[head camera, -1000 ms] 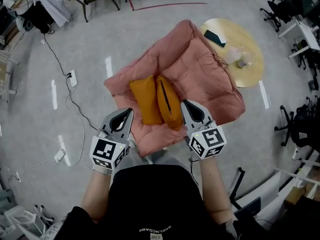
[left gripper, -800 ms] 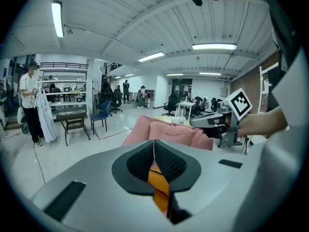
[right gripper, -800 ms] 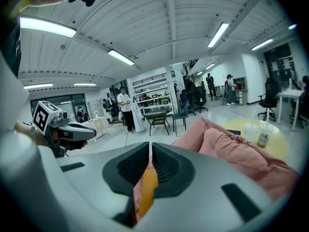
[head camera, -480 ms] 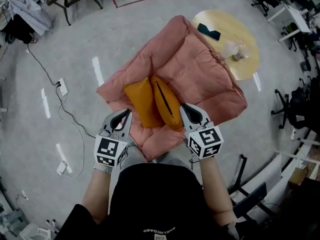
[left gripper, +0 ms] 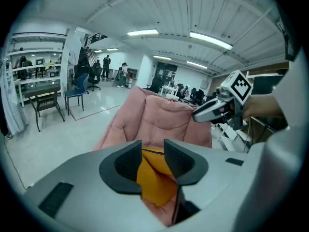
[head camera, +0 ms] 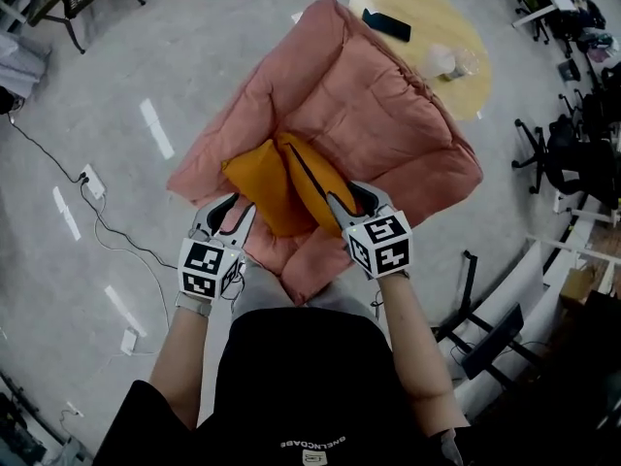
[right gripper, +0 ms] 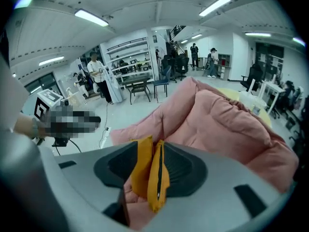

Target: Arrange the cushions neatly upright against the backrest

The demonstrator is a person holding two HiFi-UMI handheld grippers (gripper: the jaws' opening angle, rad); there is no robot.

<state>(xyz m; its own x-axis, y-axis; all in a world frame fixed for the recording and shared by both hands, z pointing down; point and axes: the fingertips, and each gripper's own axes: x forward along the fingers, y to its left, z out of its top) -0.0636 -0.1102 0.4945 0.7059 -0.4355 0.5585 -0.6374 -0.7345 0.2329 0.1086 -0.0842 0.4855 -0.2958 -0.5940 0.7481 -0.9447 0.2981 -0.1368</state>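
Showing a plump plain orange cushion (head camera: 257, 178) leaning against a zippered orange cushion (head camera: 312, 175) on the quilted pink chair (head camera: 388, 105). Just opening the left gripper (head camera: 238, 214) at 7 o'clock and the right gripper (head camera: 346, 202) at 5 o'clock, jaws parted around soft cushion edges.

Left cushion (head camera: 258, 188) touching right cushion (head camera: 312, 181) on chair (head camera: 388, 115), table (head camera: 437, 13) behind right.
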